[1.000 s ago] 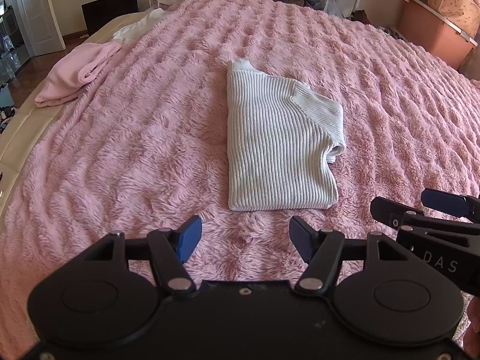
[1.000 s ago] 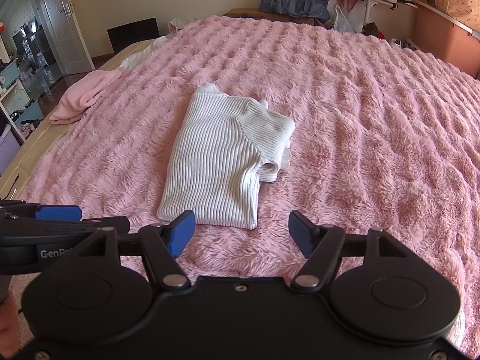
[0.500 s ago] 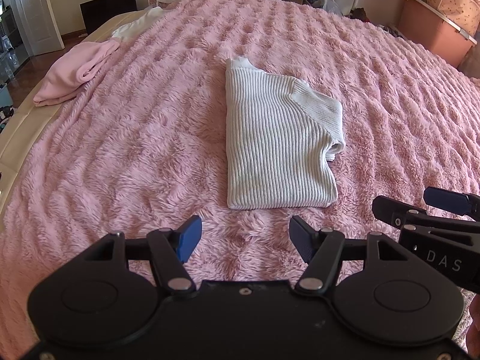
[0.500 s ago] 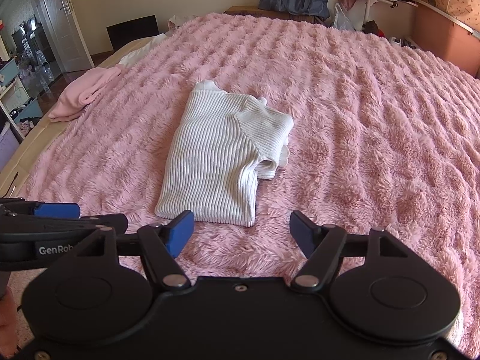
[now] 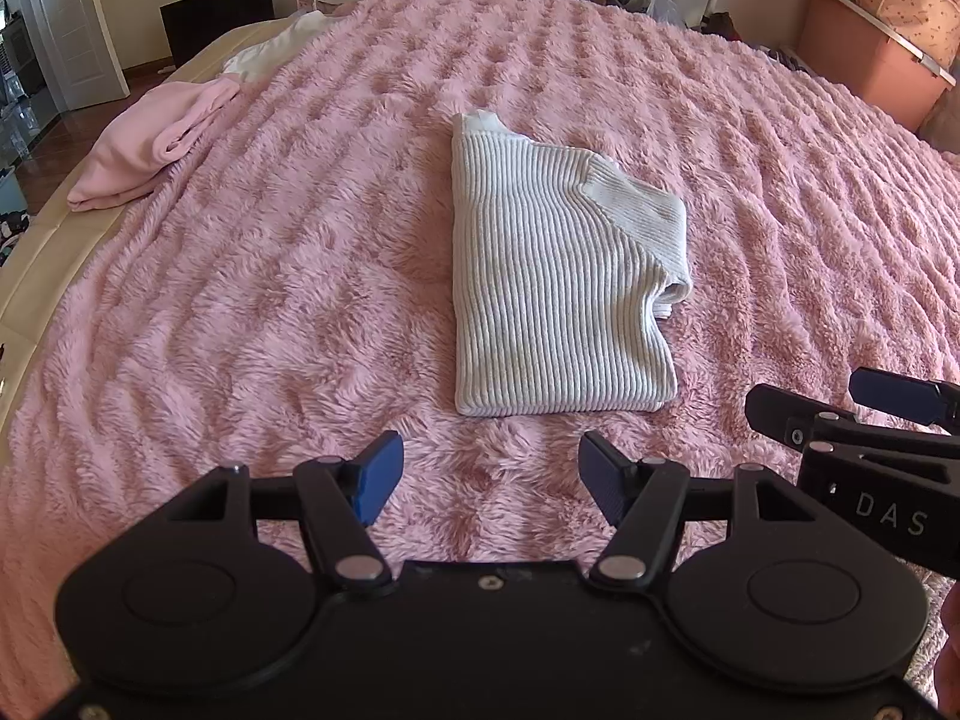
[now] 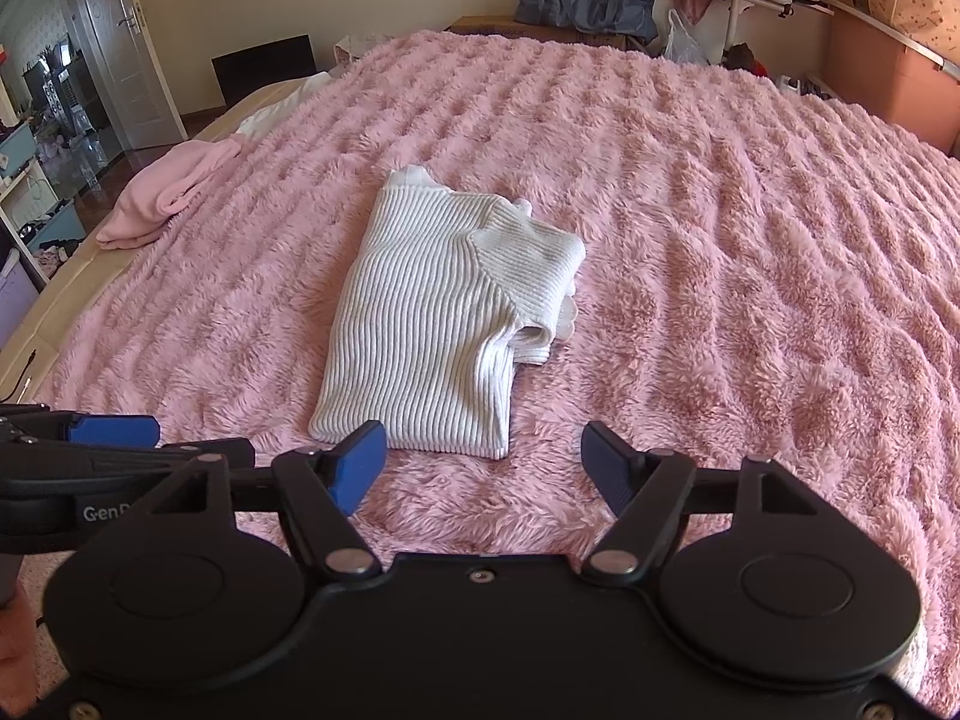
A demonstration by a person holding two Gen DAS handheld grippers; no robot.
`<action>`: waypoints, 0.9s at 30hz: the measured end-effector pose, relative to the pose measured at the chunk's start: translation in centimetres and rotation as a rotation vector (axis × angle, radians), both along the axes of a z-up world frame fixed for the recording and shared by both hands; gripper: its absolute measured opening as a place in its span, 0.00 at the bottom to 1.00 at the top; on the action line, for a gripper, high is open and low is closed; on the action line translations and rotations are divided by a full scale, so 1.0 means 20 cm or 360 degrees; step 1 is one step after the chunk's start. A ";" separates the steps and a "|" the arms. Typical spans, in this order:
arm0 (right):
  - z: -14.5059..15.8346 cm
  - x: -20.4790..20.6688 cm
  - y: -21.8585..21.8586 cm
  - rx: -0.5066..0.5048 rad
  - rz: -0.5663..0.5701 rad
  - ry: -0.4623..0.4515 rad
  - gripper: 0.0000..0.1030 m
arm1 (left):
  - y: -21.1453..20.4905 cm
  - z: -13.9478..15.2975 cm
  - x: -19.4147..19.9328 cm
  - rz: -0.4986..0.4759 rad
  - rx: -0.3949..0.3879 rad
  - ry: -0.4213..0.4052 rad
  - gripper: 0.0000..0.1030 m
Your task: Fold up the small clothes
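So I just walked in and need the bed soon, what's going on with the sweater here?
A person is folding small clothes with a handheld gripper in each hand. The white ribbed sweater lies folded lengthwise on the pink fuzzy blanket, a sleeve tucked across it. The left gripper and right gripper are both open and empty, just short of the sweater's near hem, touching nothing. A pink garment lies bunched at the bed's far left edge.

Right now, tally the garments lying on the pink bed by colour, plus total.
White: 2, the folded ribbed sweater mid-blanket and a partly hidden white garment at the far left edge.
Pink: 1, the pink garment bunched at the left edge.
Total: 3
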State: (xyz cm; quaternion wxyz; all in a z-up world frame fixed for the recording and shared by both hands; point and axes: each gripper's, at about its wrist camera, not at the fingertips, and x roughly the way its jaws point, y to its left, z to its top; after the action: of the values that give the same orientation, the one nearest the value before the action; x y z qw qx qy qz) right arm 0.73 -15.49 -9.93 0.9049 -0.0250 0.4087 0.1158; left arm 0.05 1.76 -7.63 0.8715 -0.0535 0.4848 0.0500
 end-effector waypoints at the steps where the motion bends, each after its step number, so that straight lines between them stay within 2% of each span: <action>1: 0.00 0.00 0.00 0.0000 0.0000 0.0002 0.71 | 0.00 0.00 0.00 -0.0002 0.0002 0.0002 0.66; 27: -0.01 0.01 -0.02 0.0012 -0.0014 0.0018 0.72 | 0.01 -0.03 0.02 -0.0017 -0.0013 0.0024 0.66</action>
State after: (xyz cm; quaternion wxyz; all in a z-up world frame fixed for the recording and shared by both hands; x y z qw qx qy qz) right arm 0.94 -15.85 -10.16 0.9032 -0.0191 0.4135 0.1134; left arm 0.41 1.98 -8.24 0.8679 -0.0541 0.4918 0.0437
